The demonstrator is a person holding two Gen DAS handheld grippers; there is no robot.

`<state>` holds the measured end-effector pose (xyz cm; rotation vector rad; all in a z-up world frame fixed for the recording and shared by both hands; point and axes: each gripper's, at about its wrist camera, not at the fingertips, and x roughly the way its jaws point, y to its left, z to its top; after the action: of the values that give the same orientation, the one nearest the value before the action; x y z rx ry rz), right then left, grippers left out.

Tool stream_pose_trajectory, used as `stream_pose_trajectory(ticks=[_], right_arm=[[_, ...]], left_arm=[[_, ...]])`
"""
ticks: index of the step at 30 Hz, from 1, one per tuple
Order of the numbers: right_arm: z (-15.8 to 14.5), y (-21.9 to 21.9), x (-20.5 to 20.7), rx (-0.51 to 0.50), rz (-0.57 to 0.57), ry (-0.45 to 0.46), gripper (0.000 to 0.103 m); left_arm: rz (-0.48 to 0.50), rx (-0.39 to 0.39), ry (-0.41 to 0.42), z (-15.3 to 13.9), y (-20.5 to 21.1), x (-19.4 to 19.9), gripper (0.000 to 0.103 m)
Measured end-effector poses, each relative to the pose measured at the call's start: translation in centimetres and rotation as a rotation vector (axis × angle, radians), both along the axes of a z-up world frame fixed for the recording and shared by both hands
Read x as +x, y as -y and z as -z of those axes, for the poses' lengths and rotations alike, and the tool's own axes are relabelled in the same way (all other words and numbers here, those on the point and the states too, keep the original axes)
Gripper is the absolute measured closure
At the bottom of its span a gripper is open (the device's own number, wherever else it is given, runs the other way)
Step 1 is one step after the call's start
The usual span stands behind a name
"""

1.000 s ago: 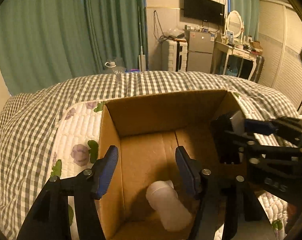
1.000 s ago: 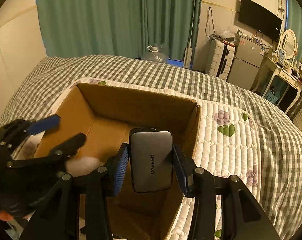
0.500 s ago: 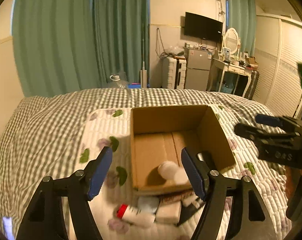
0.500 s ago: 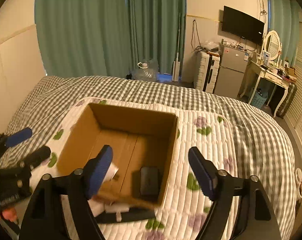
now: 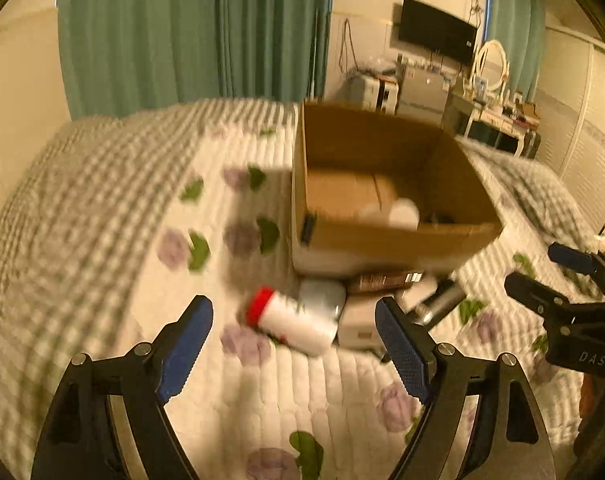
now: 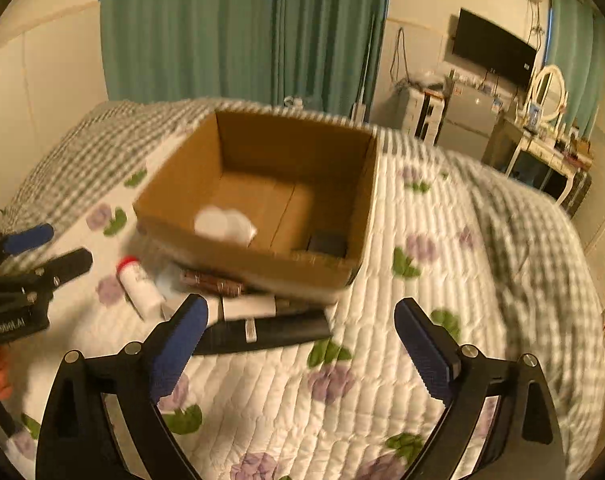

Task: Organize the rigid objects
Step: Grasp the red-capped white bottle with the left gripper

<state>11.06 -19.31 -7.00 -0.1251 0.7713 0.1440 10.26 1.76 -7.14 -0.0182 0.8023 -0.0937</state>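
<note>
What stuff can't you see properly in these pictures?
- White bottle in the cardboard box: blurred in both views, label unreadable.
- Dark gadget: half hidden behind the box's front wall.
- Red-capped bottle: motion-blurred, label unreadable.
- Brown item beside the box: too smeared to identify.

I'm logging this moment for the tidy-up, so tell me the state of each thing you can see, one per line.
Box: open, on the bed, partly filled.
White bottle: lying inside the box.
Dark gadget: inside the box, near corner.
Red-capped bottle: lying on the quilt, outside the box.
Black bar: flat on the quilt, outside.
Left tongs: open, empty.
Right tongs: open, empty.
</note>
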Motion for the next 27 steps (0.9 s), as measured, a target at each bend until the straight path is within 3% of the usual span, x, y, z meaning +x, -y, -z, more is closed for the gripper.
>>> stream_pose_trajectory(ticks=[8, 11, 14, 19, 21, 27], right_arm=[[5.1, 0.7, 1.0, 0.037, 0.017, -0.076, 0.008], [5.7, 0.8, 1.4, 0.041, 0.015, -0.094, 0.008], [6.2, 0.7, 1.7, 0.049, 0.010, -0.107, 0.008], [6.9, 0.8, 2.0, 0.048, 0.018, -0.128, 0.008], [6.9, 0.9, 2.0, 0.050, 0.023, -0.128, 0.008], [7.0, 0.6, 1.8, 0.021, 0.039, -0.119, 0.008]], left_arm=[[-0.071, 0.070, -0.124, 5.3, 0.1, 2.8, 0.017], [-0.122, 0.093, -0.154, 6.5, -0.2, 4.3, 0.017], [-0.142, 0.060, -0.171, 7.0, -0.2, 5.6, 0.017], [-0.137, 0.069, -0.204, 8.8, 0.6, 6.9, 0.019], [-0.118, 0.055, -0.198, 8.7, 0.7, 6.7, 0.031], [-0.060, 0.014, -0.183, 7.0, 0.0, 4.4, 0.041]])
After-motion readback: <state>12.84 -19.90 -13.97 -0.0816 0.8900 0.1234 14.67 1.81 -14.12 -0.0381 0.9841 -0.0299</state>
